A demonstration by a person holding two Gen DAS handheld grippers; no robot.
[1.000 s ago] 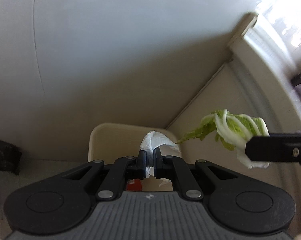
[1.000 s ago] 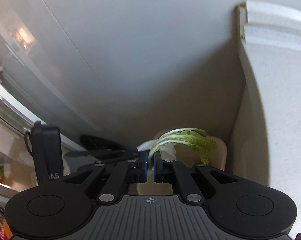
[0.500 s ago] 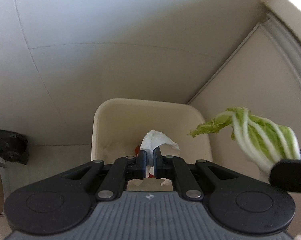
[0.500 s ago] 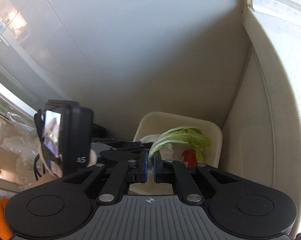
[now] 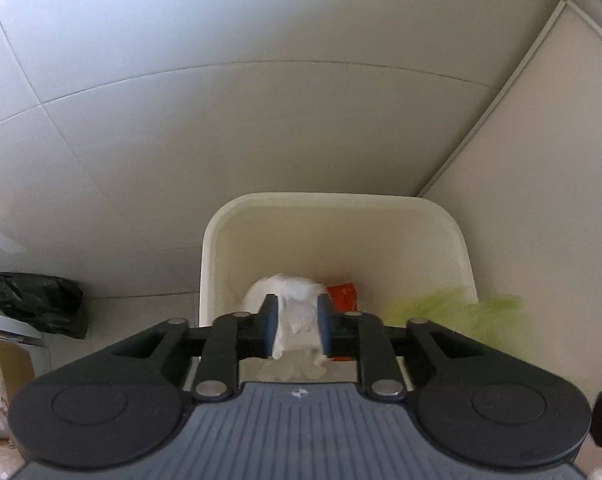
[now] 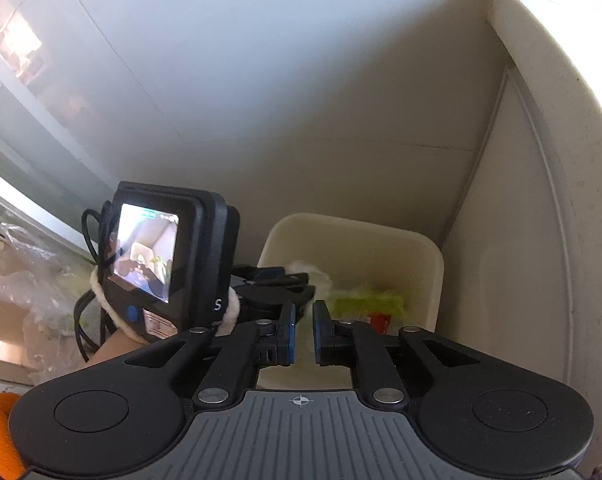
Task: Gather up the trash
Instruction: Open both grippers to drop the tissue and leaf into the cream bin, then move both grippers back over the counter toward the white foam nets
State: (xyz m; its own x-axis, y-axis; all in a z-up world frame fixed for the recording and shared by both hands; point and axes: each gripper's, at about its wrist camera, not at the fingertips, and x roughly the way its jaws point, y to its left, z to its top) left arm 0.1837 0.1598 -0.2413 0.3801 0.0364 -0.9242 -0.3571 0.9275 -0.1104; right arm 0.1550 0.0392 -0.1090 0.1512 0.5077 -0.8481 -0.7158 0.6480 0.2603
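Observation:
My left gripper [image 5: 297, 304] hangs over the cream trash bin [image 5: 333, 200]. Its jaws are opening, with a crumpled white tissue [image 5: 297, 322] loose between them. A red wrapper [image 5: 343, 294] lies in the bin's bottom. A green lettuce leaf [image 5: 453, 308] is blurred over the bin's right rim. In the right wrist view my right gripper [image 6: 303, 308] points down at the bin [image 6: 353, 224]. Its jaws are opening, and the blurred leaf [image 6: 365, 300] is just past their tips. The left gripper [image 6: 277, 280], with its camera screen [image 6: 149, 256], hovers at the bin's left side.
White tiled floor surrounds the bin. A cream cabinet panel [image 5: 541, 160] stands close on the right. A black bag [image 5: 37, 304] and a cardboard box [image 5: 9, 364] lie left of the bin. Clear plastic bags [image 6: 21, 300] sit further left.
Both grippers have come down closer over the bin. The left jaws have parted around the tissue. The right jaws have parted and the leaf has slipped forward, blurred.

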